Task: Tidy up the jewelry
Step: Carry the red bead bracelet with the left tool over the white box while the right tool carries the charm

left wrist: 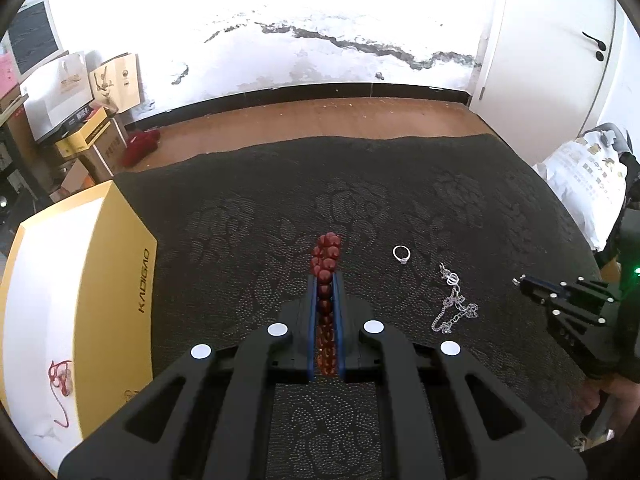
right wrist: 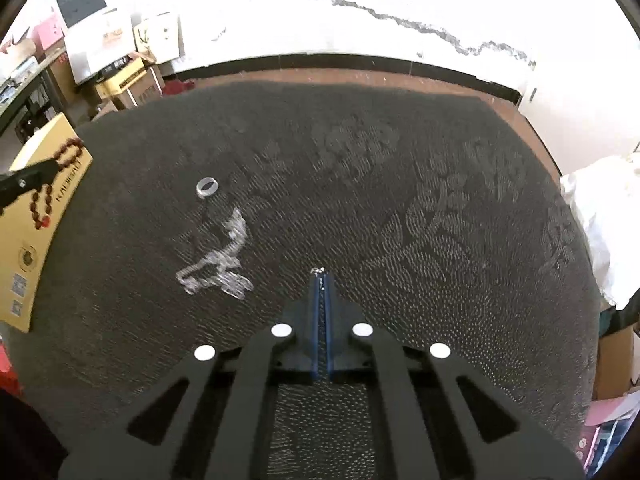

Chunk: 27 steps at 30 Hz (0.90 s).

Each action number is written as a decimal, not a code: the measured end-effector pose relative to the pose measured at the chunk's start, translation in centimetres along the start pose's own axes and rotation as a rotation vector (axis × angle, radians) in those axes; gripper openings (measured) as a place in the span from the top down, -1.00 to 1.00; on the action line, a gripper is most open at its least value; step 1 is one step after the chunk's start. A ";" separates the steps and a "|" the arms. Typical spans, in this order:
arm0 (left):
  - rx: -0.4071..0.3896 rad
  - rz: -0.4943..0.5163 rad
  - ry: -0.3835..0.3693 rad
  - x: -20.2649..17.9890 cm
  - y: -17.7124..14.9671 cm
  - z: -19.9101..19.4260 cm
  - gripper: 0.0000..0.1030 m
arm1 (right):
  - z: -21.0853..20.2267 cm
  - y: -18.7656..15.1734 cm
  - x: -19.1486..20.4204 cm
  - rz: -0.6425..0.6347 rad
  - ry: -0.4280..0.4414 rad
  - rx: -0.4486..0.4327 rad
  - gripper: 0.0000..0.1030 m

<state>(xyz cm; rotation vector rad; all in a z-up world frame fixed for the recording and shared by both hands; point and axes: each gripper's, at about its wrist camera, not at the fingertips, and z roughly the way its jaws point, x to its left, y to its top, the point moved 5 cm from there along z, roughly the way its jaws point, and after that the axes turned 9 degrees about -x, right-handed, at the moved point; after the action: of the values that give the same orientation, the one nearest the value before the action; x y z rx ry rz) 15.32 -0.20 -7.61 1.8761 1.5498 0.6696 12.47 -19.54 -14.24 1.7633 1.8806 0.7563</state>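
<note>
Two hand-held grippers worked over a dark floral-patterned table [left wrist: 400, 200] strewn with jewelry. The left gripper [left wrist: 325, 280] had its jaws clamped on a red bead bracelet [left wrist: 326, 258], the beads bunched between the blue pads and bulging past the tips, lifted clear of the cloth. Just right of it lay a silver ring [left wrist: 401, 254], and nearer and further right a tangled silver chain [left wrist: 454, 306], both flat on the table. At the left edge stood a yellow-and-white box [left wrist: 80, 280], open side up, with a red-corded trinket [left wrist: 60, 378] lying inside. The right gripper [right wrist: 320, 276] had its jaws pressed together; a tiny glint of silver showed at the very tips, too small to tell what it was or whether it was truly pinched. Seen from that gripper, the ring and chain lay to the left, blurred. Cardboard boxes [left wrist: 100, 80] were stacked against the far left wall.
</note>
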 end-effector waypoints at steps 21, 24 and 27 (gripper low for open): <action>-0.045 -0.086 0.098 8.1 -0.1 -6.1 0.86 | -5.7 7.0 14.8 -0.122 0.206 -0.113 0.94; -0.051 -0.116 0.129 11.1 -0.6 -7.1 0.86 | -6.2 8.0 18.6 -0.154 0.254 -0.128 0.94; -0.062 -0.150 0.152 13.9 -1.1 -8.3 0.86 | -6.6 8.7 22.1 -0.182 0.294 -0.142 0.94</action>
<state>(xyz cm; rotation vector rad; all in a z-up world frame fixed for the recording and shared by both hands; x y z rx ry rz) 11.27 14.69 -2.66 1.6771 1.7257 0.7974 12.82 2.18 -2.57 1.4333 2.0815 1.0967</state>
